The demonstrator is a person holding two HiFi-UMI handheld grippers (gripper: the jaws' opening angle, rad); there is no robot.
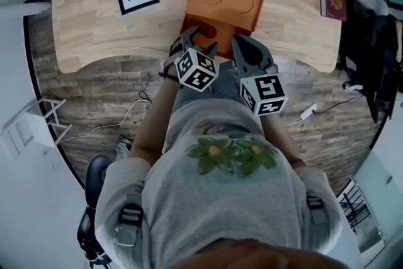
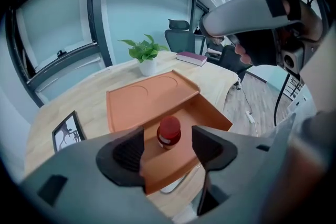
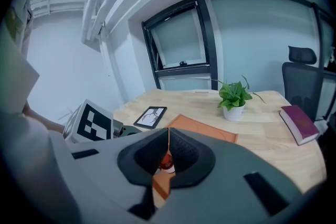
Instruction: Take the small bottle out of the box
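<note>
The box (image 1: 223, 3) is orange and open, its lid folded back flat with two round recesses showing. It sits at the near edge of the tabletop (image 1: 94, 28), one corner seemingly overhanging. The small bottle (image 2: 169, 132) stands upright in the open compartment. It has a red cap above a dark band, and the body below looks pale.

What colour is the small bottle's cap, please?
The cap is red; the left gripper view shows it best.
</note>
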